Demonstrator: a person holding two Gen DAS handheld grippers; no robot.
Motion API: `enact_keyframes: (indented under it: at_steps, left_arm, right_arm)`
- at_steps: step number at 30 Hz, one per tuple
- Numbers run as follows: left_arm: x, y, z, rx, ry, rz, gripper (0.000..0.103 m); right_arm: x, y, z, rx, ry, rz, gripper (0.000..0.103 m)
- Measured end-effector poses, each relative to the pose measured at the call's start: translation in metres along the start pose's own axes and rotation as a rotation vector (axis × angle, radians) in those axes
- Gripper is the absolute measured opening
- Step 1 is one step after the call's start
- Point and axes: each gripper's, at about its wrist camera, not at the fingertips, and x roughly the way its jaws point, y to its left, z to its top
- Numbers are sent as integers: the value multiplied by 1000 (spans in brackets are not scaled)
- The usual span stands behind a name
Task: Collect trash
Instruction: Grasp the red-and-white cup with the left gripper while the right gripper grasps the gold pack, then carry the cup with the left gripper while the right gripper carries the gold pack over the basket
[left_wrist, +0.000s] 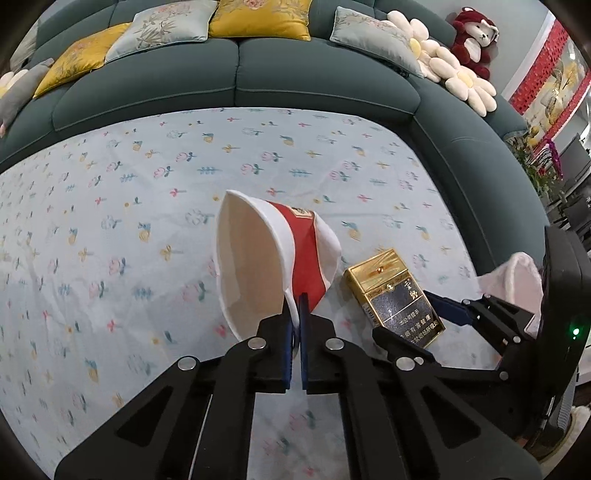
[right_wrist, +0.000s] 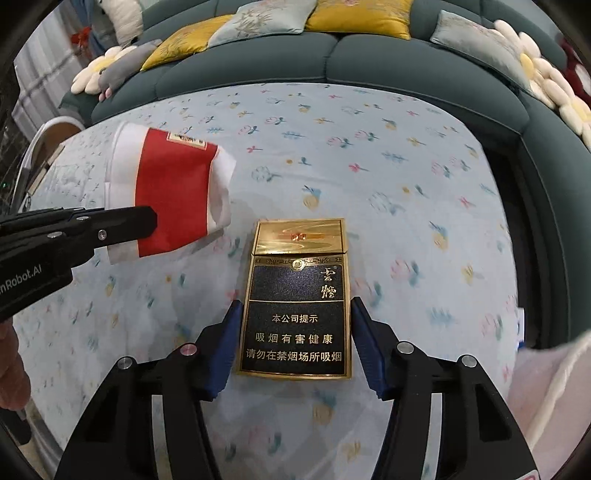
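left gripper (left_wrist: 294, 314) is pinching the rim of a crushed red-and-white paper cup (left_wrist: 273, 266), holding it at frame centre over the floral tablecloth (left_wrist: 110, 221). right gripper (right_wrist: 294, 332) is sitting with fingers apart on either side of a gold-and-black cigarette pack (right_wrist: 295, 295), lying flat at centre of the right wrist view, pads not clearly touching it.

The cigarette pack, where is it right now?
The cigarette pack lies flat on the floral tablecloth, between the right tool's open fingers, right of the paper cup.
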Motion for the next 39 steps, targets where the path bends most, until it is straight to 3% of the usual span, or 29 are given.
enact_keyframes:
  at_steps: [10, 20, 39]
  left_arm:
    - [-36, -42, -39, -6, -12, -42, 2]
    - [-63, -104, -48, 34, -45, -95, 2]
    - [-84, -244, -60, 218, -61, -189, 3]
  right_arm:
    - [-60, -20, -45, 132, -71, 14, 56]
    - [-121, -54, -72, 217, -164, -12, 56]
    - [-222, -144, -134, 365, -323, -121, 56]
